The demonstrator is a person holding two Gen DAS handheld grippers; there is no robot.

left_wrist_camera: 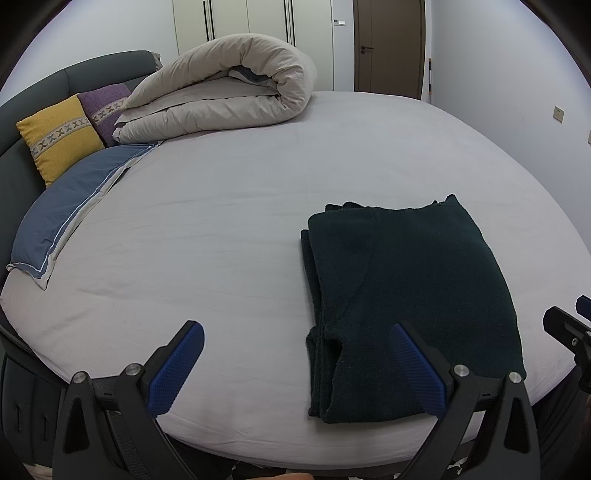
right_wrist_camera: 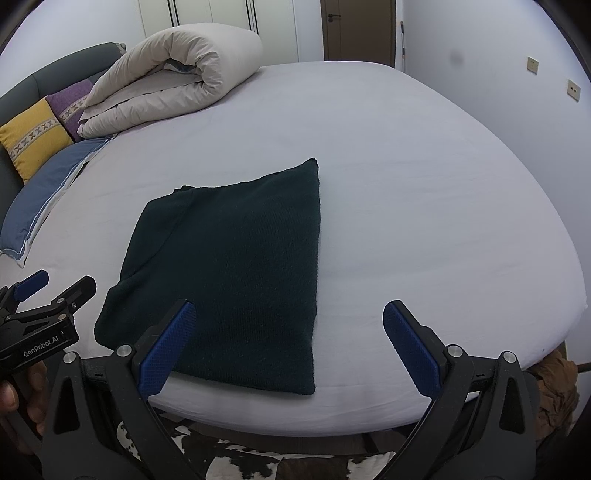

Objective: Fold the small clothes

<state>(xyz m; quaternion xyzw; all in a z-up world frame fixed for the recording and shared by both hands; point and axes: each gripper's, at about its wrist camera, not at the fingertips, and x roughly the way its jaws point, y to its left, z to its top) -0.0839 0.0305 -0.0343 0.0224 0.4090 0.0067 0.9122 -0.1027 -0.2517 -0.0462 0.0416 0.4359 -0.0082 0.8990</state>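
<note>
The dark green garment (right_wrist_camera: 229,266) lies folded into a rough rectangle on the near part of the bed (right_wrist_camera: 424,184), flat on the pale sheet, with stacked layers showing along its left edge in the left wrist view. At the far left, against the dark headboard (left_wrist_camera: 33,96), lean a yellow cushion (left_wrist_camera: 59,136) and a purple cushion (left_wrist_camera: 107,107), and just in front of them lies a blue pillow (left_wrist_camera: 62,218). To their right, at the far side of the bed, sits a rolled beige duvet (left_wrist_camera: 225,85); it is well apart from the garment, and bare sheet lies between them. The left claw (left_wrist_camera: 297,369) hangs wide open and holds nothing, its right finger over the garment's near left corner; whether it touches the cloth cannot be told. The right claw (right_wrist_camera: 284,347) is likewise spread wide and empty, its left finger over the garment's near edge. Behind the bed stand white wardrobe doors (left_wrist_camera: 251,33) and a brown door (left_wrist_camera: 389,44), both cut off at the top. A cowhide-patterned rug (right_wrist_camera: 258,461) shows below the bed, mostly hidden by the claw.
</note>
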